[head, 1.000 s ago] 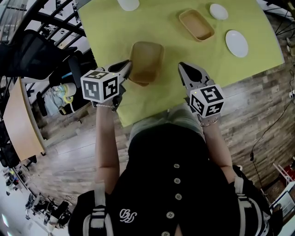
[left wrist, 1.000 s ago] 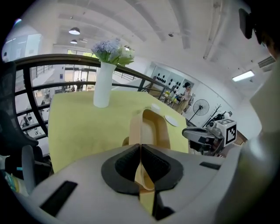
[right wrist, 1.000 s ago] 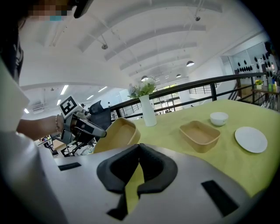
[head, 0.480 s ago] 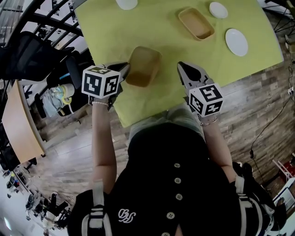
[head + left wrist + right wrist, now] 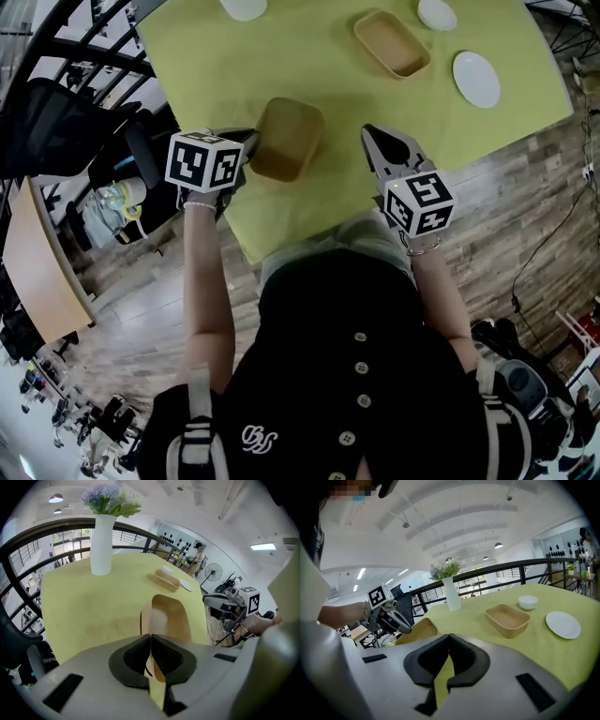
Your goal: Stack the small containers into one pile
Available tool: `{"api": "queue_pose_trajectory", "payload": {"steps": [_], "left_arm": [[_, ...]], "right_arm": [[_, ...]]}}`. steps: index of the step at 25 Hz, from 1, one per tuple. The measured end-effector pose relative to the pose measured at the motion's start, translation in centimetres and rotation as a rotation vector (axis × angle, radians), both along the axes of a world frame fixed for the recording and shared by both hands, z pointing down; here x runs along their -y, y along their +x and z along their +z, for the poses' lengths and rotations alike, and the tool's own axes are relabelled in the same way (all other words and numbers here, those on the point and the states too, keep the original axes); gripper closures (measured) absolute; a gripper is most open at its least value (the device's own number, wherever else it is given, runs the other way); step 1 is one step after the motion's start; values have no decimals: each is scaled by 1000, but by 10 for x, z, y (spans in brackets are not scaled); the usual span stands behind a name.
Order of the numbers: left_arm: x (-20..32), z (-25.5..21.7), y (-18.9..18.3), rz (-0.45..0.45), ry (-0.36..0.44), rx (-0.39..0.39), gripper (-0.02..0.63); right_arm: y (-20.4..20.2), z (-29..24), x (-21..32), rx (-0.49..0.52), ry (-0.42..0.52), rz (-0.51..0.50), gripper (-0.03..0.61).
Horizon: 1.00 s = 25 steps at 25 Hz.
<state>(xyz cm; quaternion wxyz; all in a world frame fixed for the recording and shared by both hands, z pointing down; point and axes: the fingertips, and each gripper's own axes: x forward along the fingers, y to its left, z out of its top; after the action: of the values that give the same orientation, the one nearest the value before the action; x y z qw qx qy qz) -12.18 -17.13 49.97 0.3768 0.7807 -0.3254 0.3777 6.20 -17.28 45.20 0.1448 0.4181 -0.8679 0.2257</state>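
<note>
A tan rectangular paper container (image 5: 286,139) hangs tilted over the near part of the yellow-green table (image 5: 309,66). My left gripper (image 5: 251,142) is shut on its near-left wall; in the left gripper view that thin wall (image 5: 151,660) runs between the pads and the container (image 5: 167,619) stretches away. In the right gripper view the same container (image 5: 416,631) shows beside the left gripper (image 5: 389,616). A second tan container (image 5: 391,43) rests farther back on the table; it appears as the container (image 5: 507,619) in the right gripper view. My right gripper (image 5: 373,141) is shut and empty, near the table's front edge.
A white plate (image 5: 475,79) and a small white bowl (image 5: 437,13) lie at the back right. Another white dish (image 5: 243,7) and a white vase with flowers (image 5: 102,543) stand at the far left. The table's front edge lies just before my body.
My left gripper has sunk with the tan container, carrying it lower and slightly left toward the table. The right gripper has stayed put.
</note>
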Motion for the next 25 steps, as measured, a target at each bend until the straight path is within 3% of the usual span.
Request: {"api": "queue_pose_trajectory", "payload": {"steps": [21, 25], "left_arm": [[7, 24, -1, -13, -6, 75, 581], [4, 25, 4, 9, -12, 78, 522]], "right_arm": [[-8, 14, 8, -14, -34, -6, 578], [-8, 15, 9, -12, -37, -6, 578]]}}
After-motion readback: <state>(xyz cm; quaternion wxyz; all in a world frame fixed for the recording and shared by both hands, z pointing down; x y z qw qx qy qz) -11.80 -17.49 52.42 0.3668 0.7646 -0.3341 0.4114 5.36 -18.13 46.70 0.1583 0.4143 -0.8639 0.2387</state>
